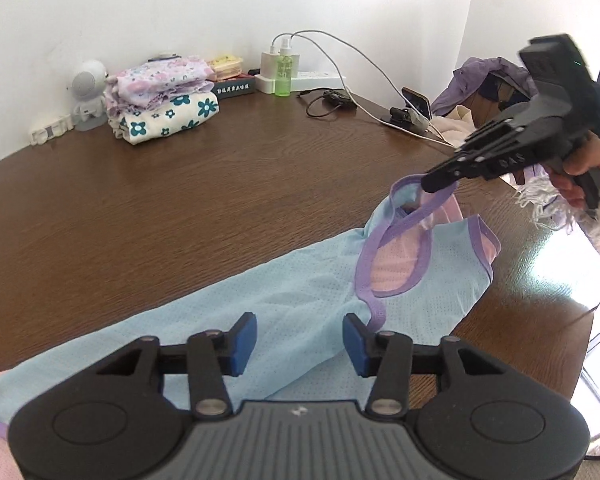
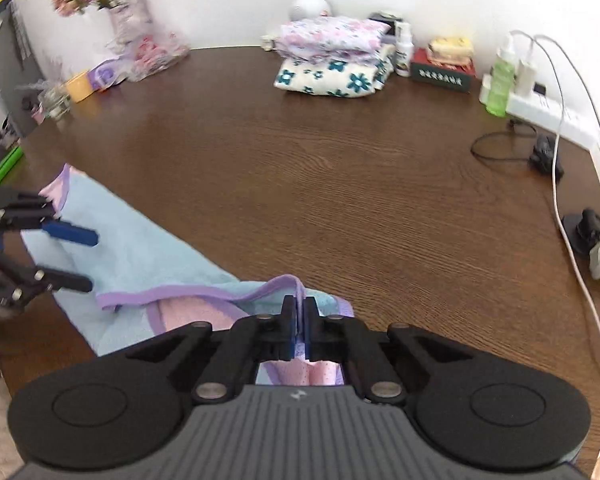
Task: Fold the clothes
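Right claw (image 2: 299,312) pinches blue vest's (image 2: 140,256) purple strap; left claw (image 1: 300,340) gapes above it.

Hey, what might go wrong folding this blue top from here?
1. The right tongs pinch only the purple strap, so the blue top may slip out or stretch.
2. The left tongs are open, gripping nothing, so the top could drag crooked.
3. Its hem hangs over the table edge.

two grippers (image 2: 299,322), one vest (image 1: 284,296), two folded garments (image 1: 168,92)
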`<state>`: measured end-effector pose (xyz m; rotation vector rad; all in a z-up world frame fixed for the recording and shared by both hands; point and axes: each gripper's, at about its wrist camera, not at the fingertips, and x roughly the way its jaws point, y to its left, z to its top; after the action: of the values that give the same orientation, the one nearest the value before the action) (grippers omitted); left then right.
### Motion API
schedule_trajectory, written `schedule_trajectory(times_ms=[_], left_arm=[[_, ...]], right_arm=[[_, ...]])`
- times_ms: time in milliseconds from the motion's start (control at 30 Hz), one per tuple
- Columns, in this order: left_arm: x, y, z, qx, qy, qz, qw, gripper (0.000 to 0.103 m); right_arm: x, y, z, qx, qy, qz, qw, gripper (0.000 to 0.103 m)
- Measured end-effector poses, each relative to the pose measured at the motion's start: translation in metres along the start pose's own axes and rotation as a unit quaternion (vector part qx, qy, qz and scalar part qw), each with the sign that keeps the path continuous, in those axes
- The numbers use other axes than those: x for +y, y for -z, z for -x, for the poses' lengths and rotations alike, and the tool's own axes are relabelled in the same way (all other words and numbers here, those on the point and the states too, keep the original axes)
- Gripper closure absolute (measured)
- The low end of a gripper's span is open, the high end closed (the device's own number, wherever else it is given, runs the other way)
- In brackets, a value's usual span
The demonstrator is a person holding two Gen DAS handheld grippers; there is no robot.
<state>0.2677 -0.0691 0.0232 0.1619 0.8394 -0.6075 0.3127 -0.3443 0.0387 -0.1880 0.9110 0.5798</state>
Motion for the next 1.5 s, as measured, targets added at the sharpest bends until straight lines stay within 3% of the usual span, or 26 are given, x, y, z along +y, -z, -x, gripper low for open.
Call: schedule_trajectory(times_ms=[33,67,267,400,567,600,633,733,833,967,1033,1200,1333,1500], left_arm=[[0.002,0.0,-0.004,0.008,0.003,0.007,0.9999,0.081],[0.005,0.0,-0.008,0.016,0.004,0.015,0.9998,0.084],[0.012,0.004,-0.012,0.026,-0.004,0.042,0.9988,0.085],[0.01,0.005,-0.012,0.026,-0.015,0.048,0.9984,0.085],[0.003,-0.001,-0.005,0.016,-0.015,0.046,0.9987,0.078],[0.001,-0.003,-0.003,0.008,-0.012,0.043,0.999,0.078],[0.0,-0.006,0.0,0.001,-0.008,0.04,0.9992,0.078],[-0.006,-0.013,0.002,-0.015,0.003,0.031,0.9994,0.078],[-0.015,-0.017,-0.007,-0.006,0.008,0.011,0.9999,0.081],[-0.027,-0.011,-0.018,0.013,0.011,-0.007,0.9998,0.082],[-0.028,-0.007,-0.021,0.019,0.009,-0.006,0.9998,0.082],[-0.03,0.002,-0.023,0.015,-0.001,-0.001,0.9999,0.081],[-0.031,0.005,-0.023,0.006,-0.008,0.001,0.9999,0.08],[-0.033,0.006,-0.021,0.001,-0.014,0.005,0.9999,0.078]], right_arm=[[0.009,0.004,0.006,-0.003,0.009,0.028,1.0,0.1],[0.017,0.011,0.012,-0.006,0.019,0.057,0.998,0.1],[0.062,0.056,0.023,0.006,0.076,0.222,0.972,0.1],[0.068,0.069,0.014,0.025,0.094,0.255,0.962,0.1],[0.056,0.067,0.02,0.001,0.074,0.203,0.976,0.093],[0.051,0.066,0.024,-0.005,0.065,0.183,0.981,0.086],[0.044,0.065,0.03,-0.017,0.055,0.157,0.986,0.08],[0.026,0.058,0.049,-0.081,0.019,0.057,0.995,0.079],[0.012,0.05,0.049,-0.115,-0.006,-0.032,0.993,0.079],[0.004,0.049,0.021,-0.099,0.01,-0.092,0.991,0.079],[-0.001,0.053,0.01,-0.095,0.006,-0.121,0.988,0.088],[0.013,0.067,0.001,-0.08,0.008,-0.086,0.993,0.091],[0.027,0.082,0.004,-0.077,0.05,-0.043,0.995,0.09],[0.031,0.091,0.007,-0.094,0.062,-0.057,0.992,0.09]])
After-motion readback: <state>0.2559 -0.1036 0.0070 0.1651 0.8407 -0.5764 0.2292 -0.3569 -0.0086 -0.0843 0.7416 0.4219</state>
